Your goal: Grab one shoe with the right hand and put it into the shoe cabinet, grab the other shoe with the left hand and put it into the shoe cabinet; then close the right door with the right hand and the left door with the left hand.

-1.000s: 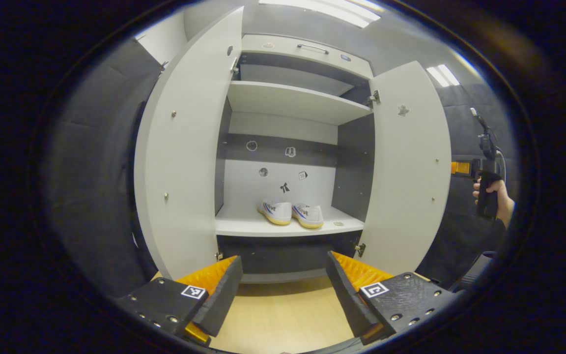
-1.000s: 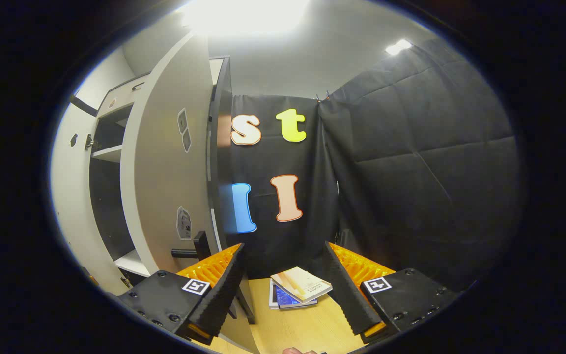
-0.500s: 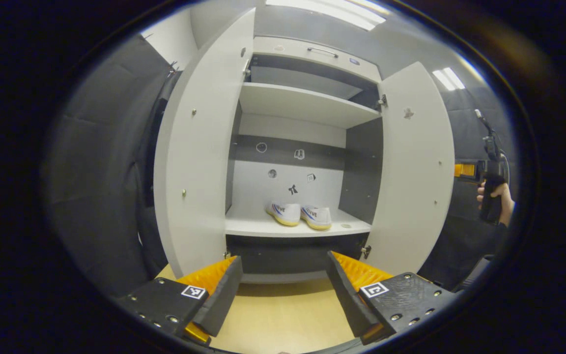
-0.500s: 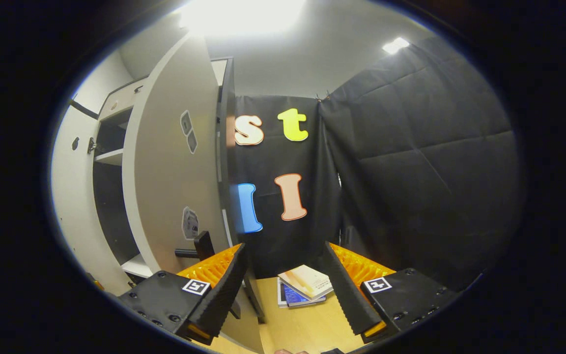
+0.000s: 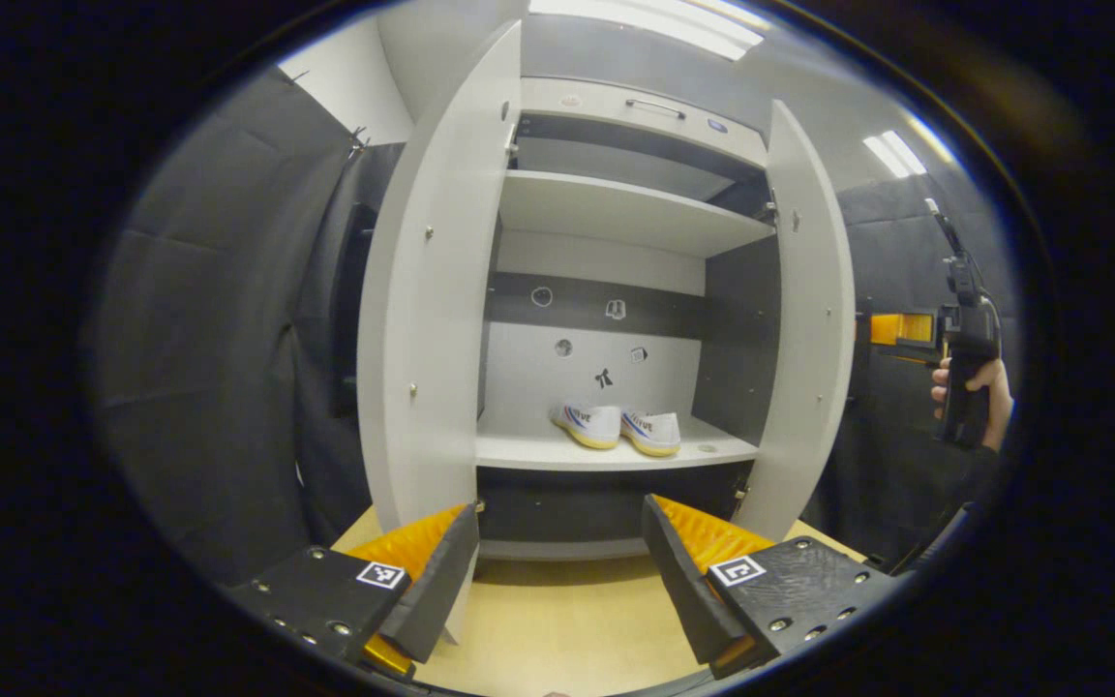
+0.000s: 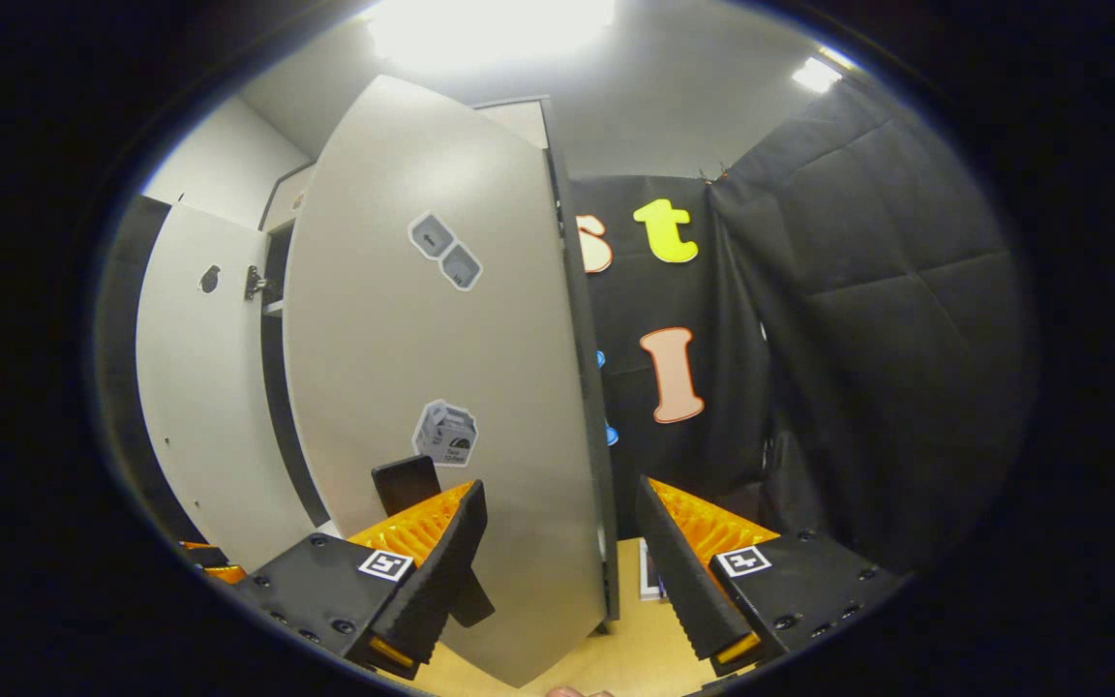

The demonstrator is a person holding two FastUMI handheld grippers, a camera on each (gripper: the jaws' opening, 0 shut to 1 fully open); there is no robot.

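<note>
Two white shoes [image 5: 616, 428] with yellow soles sit side by side on the lower shelf [image 5: 538, 453] of the white shoe cabinet. Its left door [image 5: 422, 339] stands wide open. The right door [image 5: 809, 319] appears narrow, swung partway inward. My left gripper [image 5: 557, 571] hangs open in front of the cabinet, well short of it. In the right gripper view my right gripper [image 6: 557, 561] is open. The right door's outer face [image 6: 441, 339] and its dark edge stand between the fingers. The black handle [image 6: 407, 479] shows just above the left finger. I cannot tell whether anything touches.
A hand [image 5: 979, 382] holds the other gripper to the right of the right door. Pale wood floor [image 5: 557, 629] lies below the cabinet. A corner of a book [image 6: 649, 581] shows past the door's edge. The upper shelf [image 5: 616, 208] holds nothing.
The right door has swung inward and now shows large and close in the right gripper view, hiding most of the books. The cabinet has drifted rightward in the left gripper view.
</note>
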